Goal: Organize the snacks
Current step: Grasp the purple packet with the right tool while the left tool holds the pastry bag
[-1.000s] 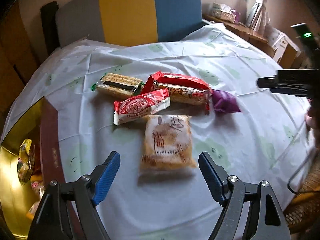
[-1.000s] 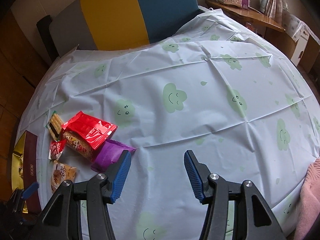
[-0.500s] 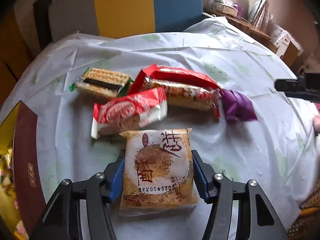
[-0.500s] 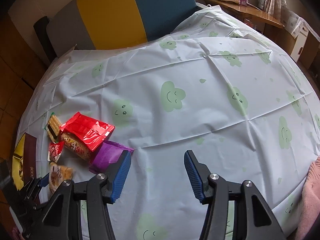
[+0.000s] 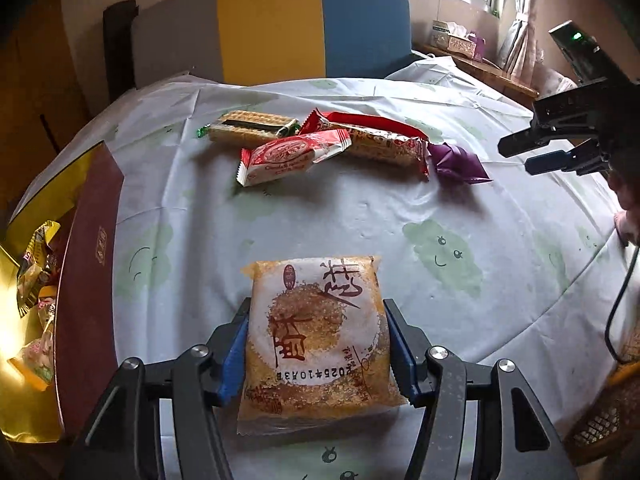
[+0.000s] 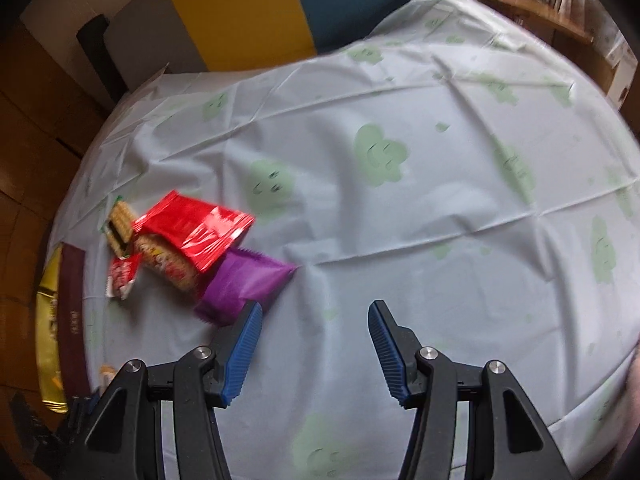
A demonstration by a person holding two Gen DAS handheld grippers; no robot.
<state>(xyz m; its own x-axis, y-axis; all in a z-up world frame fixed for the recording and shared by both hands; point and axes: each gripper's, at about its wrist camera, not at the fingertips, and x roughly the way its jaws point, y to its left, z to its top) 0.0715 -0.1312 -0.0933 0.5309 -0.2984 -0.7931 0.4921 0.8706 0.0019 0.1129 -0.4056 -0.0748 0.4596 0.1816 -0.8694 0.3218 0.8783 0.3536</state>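
My left gripper (image 5: 317, 320) is shut on an orange cake packet (image 5: 316, 280), with the blue pads pressing both of its long sides. It holds the packet near the table's front, apart from the pile. The pile holds a cracker sandwich pack (image 5: 250, 126), a red-and-white packet (image 5: 292, 156), a long red packet (image 5: 380, 136) and a purple packet (image 5: 460, 162). My right gripper (image 6: 315, 308) is open over bare cloth, with nothing between its fingers. The purple packet (image 6: 244, 284) lies just off its left finger.
A maroon-and-gold box (image 5: 92, 240) with several snacks inside stands open at the table's left edge. A grey, yellow and blue chair back (image 5: 272, 28) rises behind the table. A wicker seat (image 5: 600, 420) and a dark cable (image 5: 616, 320) are at the right.
The left gripper moved in around the orange packet, closed on it and drew it back from the pile. The right gripper stayed over the same patch of cloth and tipped slightly.
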